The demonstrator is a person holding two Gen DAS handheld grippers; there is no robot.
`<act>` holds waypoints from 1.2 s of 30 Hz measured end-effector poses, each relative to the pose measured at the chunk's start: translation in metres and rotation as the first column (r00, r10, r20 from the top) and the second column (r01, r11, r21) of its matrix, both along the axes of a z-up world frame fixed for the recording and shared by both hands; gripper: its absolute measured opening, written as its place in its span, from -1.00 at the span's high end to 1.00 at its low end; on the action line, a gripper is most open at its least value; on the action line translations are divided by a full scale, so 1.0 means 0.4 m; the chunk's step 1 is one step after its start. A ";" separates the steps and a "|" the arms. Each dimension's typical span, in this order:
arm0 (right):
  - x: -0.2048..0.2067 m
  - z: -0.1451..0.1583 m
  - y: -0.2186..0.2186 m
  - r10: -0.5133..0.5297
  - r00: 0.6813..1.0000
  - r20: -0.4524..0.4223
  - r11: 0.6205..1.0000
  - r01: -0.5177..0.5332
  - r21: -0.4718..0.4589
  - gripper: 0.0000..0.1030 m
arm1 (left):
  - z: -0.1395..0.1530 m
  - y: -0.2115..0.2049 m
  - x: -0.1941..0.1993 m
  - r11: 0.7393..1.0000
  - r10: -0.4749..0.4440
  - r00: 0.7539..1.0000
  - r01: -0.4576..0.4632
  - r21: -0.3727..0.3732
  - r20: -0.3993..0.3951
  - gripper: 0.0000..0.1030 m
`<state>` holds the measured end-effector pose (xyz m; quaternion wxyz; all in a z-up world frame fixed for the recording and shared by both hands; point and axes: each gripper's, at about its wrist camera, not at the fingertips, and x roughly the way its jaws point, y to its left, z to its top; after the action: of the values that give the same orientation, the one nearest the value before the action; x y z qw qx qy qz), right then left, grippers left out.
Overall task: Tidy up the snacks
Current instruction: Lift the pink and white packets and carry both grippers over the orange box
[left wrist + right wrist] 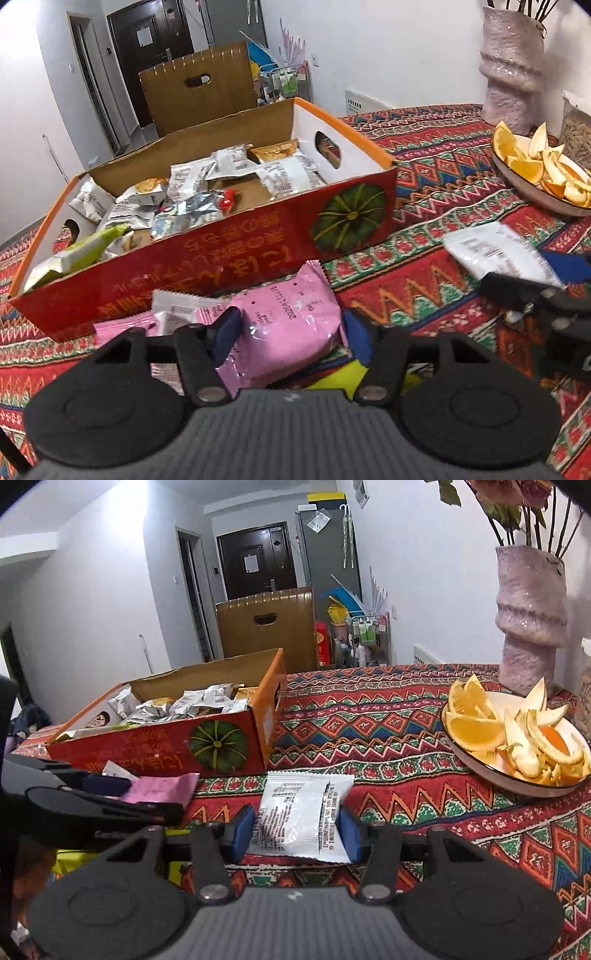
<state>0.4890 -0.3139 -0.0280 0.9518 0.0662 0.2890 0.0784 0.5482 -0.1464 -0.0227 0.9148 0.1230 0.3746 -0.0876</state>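
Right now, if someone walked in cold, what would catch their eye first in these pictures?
Probably the red cardboard box with a green pumpkin print, standing on the bright patterned tablecloth and heaped with silver snack packets. Next, the plate of orange wedges and peels at the right, in front of a pink vase. Nearest, the left gripper straddles a pink packet, while the right gripper grips a white packet.

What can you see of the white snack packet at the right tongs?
The white packet is a glossy, flat plastic pouch with black print and a barcode on the side facing up. It sits between the blue pads of the right tongs, which press both side edges, above the patterned tablecloth, outside the box.
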 end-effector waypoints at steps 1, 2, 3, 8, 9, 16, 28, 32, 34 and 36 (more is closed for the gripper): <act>0.003 -0.002 0.000 -0.001 1.000 -0.004 1.000 0.001 -0.003 0.07 | 0.001 -0.007 -0.006 1.000 0.000 1.000 0.000 -0.009 -0.004 -0.18; 0.006 -0.005 0.000 -0.002 1.000 -0.011 1.000 0.002 -0.003 0.07 | 0.002 -0.013 -0.017 1.000 -0.004 1.000 0.004 -0.023 -0.005 -0.17; 0.011 -0.007 -0.003 -0.002 1.000 -0.017 1.000 0.002 0.000 0.06 | 0.002 -0.020 -0.029 0.999 -0.012 1.000 0.012 -0.031 -0.002 -0.15; -0.002 0.005 -0.010 -0.003 1.000 0.006 1.000 0.003 0.008 0.07 | 0.056 0.003 -0.108 0.991 -0.012 0.999 0.016 -0.132 0.030 0.91; -0.006 0.010 -0.009 0.001 1.000 0.019 1.000 -0.001 0.008 0.07 | 0.080 0.021 -0.125 0.986 -0.004 0.999 0.010 -0.168 0.034 0.92; -0.016 0.012 -0.006 0.016 1.000 0.026 1.000 -0.017 0.025 0.06 | 0.174 0.146 -0.267 0.972 -0.004 0.994 0.028 -0.232 0.106 0.87; -0.062 -0.009 -0.045 -0.044 0.999 0.030 0.995 0.042 0.086 0.06 | 0.016 0.010 -0.044 0.998 0.018 1.000 -0.018 -0.052 0.006 -0.56; -0.056 -0.012 -0.040 -0.022 1.000 0.016 0.996 0.021 0.083 0.06 | -0.026 0.020 -0.023 0.995 0.057 0.998 -0.057 -0.081 -0.011 -0.55; -0.053 -0.013 -0.028 -0.002 1.000 0.007 0.998 0.001 0.066 0.07 | -0.021 0.024 -0.031 0.993 0.069 0.998 -0.070 -0.093 -0.006 -0.20; -0.049 -0.015 -0.016 0.011 1.000 -0.001 0.999 -0.010 0.049 0.07 | -0.010 0.027 -0.039 0.988 0.059 0.998 -0.061 -0.140 -0.022 -0.14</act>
<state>0.4692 -0.3203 -0.0339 0.9493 0.0879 0.2879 0.0904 0.5325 -0.1355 -0.0265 0.9200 0.0460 0.3792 -0.0874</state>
